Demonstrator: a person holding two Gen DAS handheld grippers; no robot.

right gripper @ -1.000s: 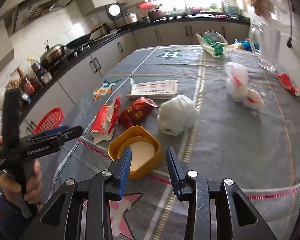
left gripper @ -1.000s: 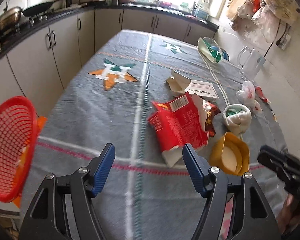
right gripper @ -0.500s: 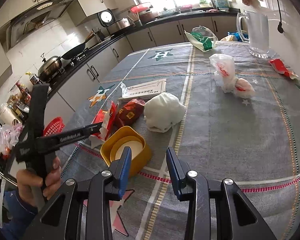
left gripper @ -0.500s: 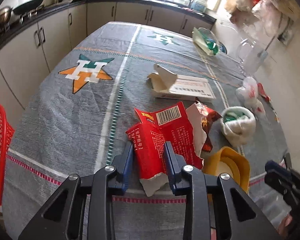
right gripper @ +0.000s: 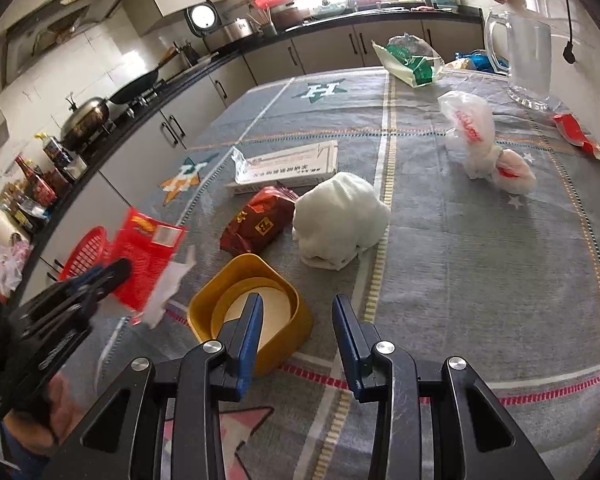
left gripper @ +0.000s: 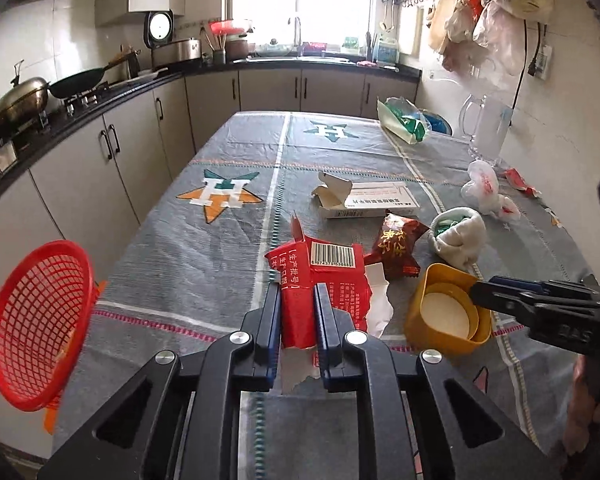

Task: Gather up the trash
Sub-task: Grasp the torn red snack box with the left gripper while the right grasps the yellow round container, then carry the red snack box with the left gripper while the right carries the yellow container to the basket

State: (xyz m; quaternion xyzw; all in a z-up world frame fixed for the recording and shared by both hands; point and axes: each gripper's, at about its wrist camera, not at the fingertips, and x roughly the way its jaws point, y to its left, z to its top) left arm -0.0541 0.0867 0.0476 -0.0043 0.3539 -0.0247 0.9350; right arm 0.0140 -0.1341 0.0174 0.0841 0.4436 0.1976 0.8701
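Note:
My left gripper [left gripper: 297, 300] is shut on a torn red snack wrapper [left gripper: 320, 280] and holds it lifted off the grey tablecloth; the wrapper also shows in the right wrist view [right gripper: 144, 252]. My right gripper [right gripper: 297, 316] is open and empty, with its left finger over a yellow bowl [right gripper: 252, 312]. The bowl sits right of the wrapper in the left wrist view [left gripper: 448, 312]. A dark red snack bag [right gripper: 260, 220], a white crumpled bag [right gripper: 340, 220] and an open white carton [right gripper: 288, 164] lie beyond the bowl.
A red mesh basket [left gripper: 40, 328] hangs off the table's left edge. Knotted white plastic bags [right gripper: 480, 140], a red scrap [right gripper: 576, 132], a green-white bag [right gripper: 412, 60] and a glass jug [right gripper: 528, 60] stand at the far right. Kitchen counters run along the left and back.
My left gripper closed on the red wrapper and lifted it off the cloth. My right gripper moved slightly forward over the yellow bowl, still open.

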